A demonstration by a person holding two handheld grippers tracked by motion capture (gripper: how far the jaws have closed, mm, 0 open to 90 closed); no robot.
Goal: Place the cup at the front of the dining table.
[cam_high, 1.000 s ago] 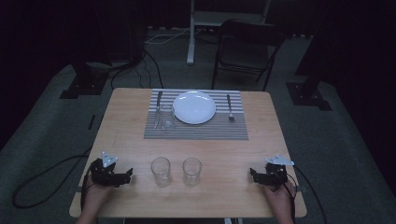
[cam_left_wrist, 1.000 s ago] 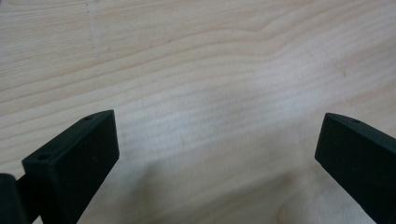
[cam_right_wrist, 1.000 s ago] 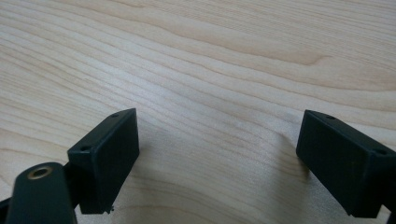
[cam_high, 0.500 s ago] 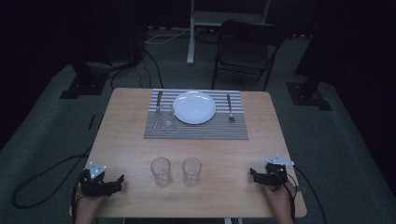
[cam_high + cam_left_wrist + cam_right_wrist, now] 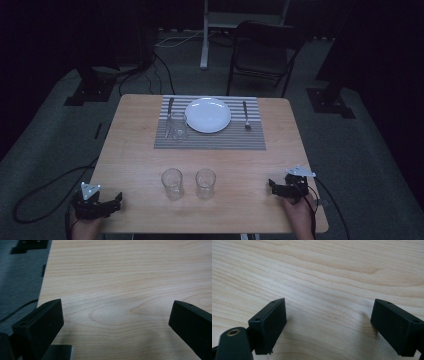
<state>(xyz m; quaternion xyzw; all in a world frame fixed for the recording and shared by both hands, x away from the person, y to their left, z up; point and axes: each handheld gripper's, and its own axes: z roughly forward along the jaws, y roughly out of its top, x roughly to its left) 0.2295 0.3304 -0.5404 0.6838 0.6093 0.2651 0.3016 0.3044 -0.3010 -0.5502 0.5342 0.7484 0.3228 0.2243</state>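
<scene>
Both my left gripper [image 5: 107, 205] and right gripper [image 5: 278, 188] sit wide open, empty; two glasses [image 5: 172, 183] near-centre between them look light, slippery, fragile, so I'd grip mid-wall.

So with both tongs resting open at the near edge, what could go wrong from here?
1. The two empty glasses, left and right, stand close together; reaching for one with the left tongs or right tongs might knock the other.
2. The third glass stands beside the plate and knife; a grasp there could bump either.
3. Clear glass may slip between the jaws.
</scene>
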